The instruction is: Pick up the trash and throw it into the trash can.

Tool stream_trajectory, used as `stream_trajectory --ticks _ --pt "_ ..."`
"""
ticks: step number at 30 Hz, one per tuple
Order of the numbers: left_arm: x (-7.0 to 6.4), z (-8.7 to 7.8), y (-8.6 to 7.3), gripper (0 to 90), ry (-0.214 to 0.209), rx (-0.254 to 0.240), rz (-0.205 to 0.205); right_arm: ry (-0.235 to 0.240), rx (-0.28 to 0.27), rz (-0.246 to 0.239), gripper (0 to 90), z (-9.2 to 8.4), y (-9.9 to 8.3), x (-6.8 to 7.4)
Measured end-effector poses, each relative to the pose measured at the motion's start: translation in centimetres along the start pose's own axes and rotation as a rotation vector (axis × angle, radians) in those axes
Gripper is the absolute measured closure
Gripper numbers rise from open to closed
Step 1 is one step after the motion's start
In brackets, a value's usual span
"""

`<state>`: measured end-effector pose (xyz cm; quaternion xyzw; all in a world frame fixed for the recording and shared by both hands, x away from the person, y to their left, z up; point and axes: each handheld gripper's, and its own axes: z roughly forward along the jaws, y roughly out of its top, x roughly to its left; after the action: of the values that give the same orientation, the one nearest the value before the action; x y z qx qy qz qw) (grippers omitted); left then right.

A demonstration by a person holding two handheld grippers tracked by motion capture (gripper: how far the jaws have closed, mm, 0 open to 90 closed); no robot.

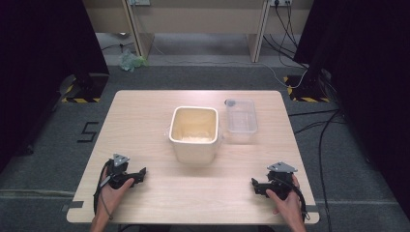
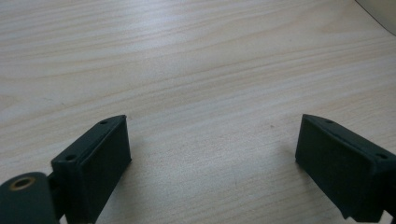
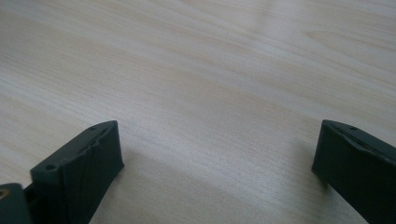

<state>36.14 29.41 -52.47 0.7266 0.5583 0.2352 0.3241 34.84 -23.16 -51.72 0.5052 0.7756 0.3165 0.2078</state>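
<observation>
On the near edge: my left hand-held gripper (image 1: 138, 177) sits at about 7 o'clock on the surface (image 1: 159, 104), my right hand-held gripper (image 1: 256, 186) at about 5 o'clock, both pointing in toward the middle.
Left hand-held gripper: jaws spread wide, nothing between them but bare wood grain in the left gripper view (image 2: 212, 154); it holds nothing.
Right hand-held gripper: jaws just as wide apart, bare wood between them in its own view (image 3: 217, 163); it holds nothing.
Cream tub (image 1: 194, 133): upright at the centre, open mouth up, well apart from both grippers; what lies in its bottom is too dim to tell.
Clear box (image 1: 241, 116): just beside the tub at its 2 o'clock, open side up; a small grey thing sits at its far left corner, perhaps part of it.
Why so placed: I judge this a resting stance, hands low and apart so either can go forward to the two containers.
Next move: I expect a reach to 12 o'clock; the tub looks broad for one pair of jaws, so gripping its rim seems likelier.
</observation>
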Motion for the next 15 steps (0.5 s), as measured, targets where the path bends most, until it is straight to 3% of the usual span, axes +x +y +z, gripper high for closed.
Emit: stream_trajectory --ticks 4,5,10,12,13,15 --pt "0.0 0.0 0.0 9.2 0.000 0.000 0.000 -0.003 -0.028 0.013 19.0 -0.3 0.0 -0.3" --pt "0.0 0.0 0.0 9.2 0.000 0.000 0.000 0.014 -0.026 0.033 14.9 -0.5 0.2 -0.6" --pt "0.0 0.0 0.0 9.2 0.000 0.000 0.000 0.006 -0.070 0.038 15.9 -1.1 1.4 -1.1" --pt "0.0 0.0 0.0 9.2 0.000 0.000 0.000 0.017 -0.135 0.054 16.0 -1.5 3.2 -1.6" --pt "0.0 0.0 0.0 9.2 0.000 -0.001 0.000 0.017 -0.135 0.054 16.0 -1.5 3.2 -1.6" --pt "0.0 0.0 0.0 9.2 0.001 -0.001 0.000 0.012 -0.160 0.067 16.2 -1.5 5.0 -2.0"
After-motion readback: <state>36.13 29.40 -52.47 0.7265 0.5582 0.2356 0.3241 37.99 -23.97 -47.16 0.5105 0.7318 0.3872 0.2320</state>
